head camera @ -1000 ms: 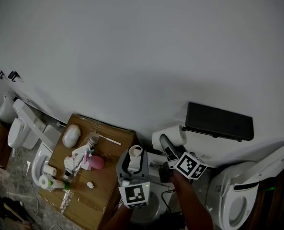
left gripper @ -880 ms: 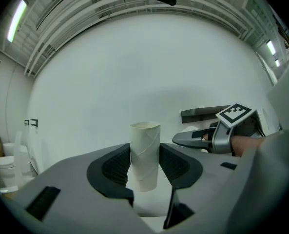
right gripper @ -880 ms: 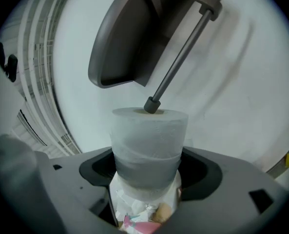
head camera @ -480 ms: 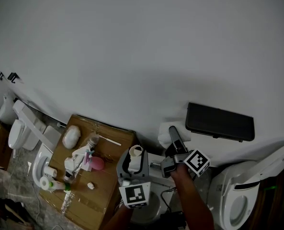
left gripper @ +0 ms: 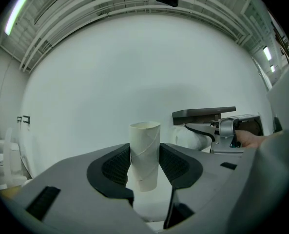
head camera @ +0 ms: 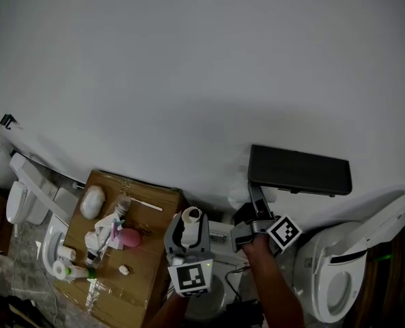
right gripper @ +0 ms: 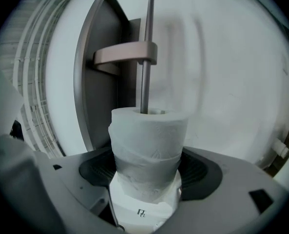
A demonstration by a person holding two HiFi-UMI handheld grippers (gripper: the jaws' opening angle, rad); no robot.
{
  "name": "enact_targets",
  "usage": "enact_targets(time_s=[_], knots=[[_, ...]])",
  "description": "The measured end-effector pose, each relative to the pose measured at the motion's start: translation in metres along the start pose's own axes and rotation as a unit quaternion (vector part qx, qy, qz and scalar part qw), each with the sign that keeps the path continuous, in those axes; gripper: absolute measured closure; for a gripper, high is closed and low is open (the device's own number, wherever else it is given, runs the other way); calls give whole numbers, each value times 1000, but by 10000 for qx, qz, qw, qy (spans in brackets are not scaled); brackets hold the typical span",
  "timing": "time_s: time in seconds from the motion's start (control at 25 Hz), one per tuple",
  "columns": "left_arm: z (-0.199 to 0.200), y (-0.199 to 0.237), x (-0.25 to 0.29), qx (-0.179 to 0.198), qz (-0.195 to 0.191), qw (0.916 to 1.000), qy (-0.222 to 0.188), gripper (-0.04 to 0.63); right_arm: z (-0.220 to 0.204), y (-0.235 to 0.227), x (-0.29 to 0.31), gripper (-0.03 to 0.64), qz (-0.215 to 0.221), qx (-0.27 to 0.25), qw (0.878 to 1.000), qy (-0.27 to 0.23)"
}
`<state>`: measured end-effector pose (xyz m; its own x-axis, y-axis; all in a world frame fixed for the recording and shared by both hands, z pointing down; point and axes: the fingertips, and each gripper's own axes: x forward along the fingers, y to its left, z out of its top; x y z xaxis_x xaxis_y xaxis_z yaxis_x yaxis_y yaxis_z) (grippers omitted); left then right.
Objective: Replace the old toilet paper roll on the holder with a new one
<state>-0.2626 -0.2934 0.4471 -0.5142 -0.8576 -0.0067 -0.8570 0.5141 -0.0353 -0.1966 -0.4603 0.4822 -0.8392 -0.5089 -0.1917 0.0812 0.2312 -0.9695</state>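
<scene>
- The left gripper pinches an empty cardboard tube between its two ribbed pads. The tube stands upright, pale and bare, with a spiral seam and an open top rim.
- The right gripper is clamped on a full white toilet paper roll, pads pressing on both sides. The outer sheet is loose and wrinkled, and a faint embossed pattern shows on it.
- The holder's metal rod enters the roll's open core; how deep it goes cannot be told.
- A bracket arm joins the rod to the holder's dark plate, which lies close beside the roll's edge.
- In the head view that plate is a black shelf on the white wall, with the right gripper just beneath it.
- The left gripper sits left of the holder, apart from it, with bare wall ahead.
- A cluttered cardboard box lies to the left. A toilet with its lid raised stands to the right, near the right arm.
</scene>
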Motion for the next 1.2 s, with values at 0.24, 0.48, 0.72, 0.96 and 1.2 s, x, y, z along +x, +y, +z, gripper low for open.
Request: enact_targets(time_s=[0.24, 0.48, 0.72, 0.96, 1.2], knots=[[0, -15, 5, -34, -134, 9999, 26, 394, 27, -8, -14, 265, -15, 196, 9992, -342], [-1, -28, 9, -73, -242, 9997, 30, 394, 43, -11, -26, 265, -59, -7, 9989, -465], [1, -36, 8, -78, -318, 9995, 4, 395, 46, -10, -30, 265, -69, -46, 9989, -471], [3, -35, 8, -67, -305, 9995, 8, 394, 45, -7, -31, 264, 144, 111, 9984, -534], [2, -35, 7, -75, -298, 9995, 14, 394, 48, -10, -38, 229, 207, 269, 9970, -694]])
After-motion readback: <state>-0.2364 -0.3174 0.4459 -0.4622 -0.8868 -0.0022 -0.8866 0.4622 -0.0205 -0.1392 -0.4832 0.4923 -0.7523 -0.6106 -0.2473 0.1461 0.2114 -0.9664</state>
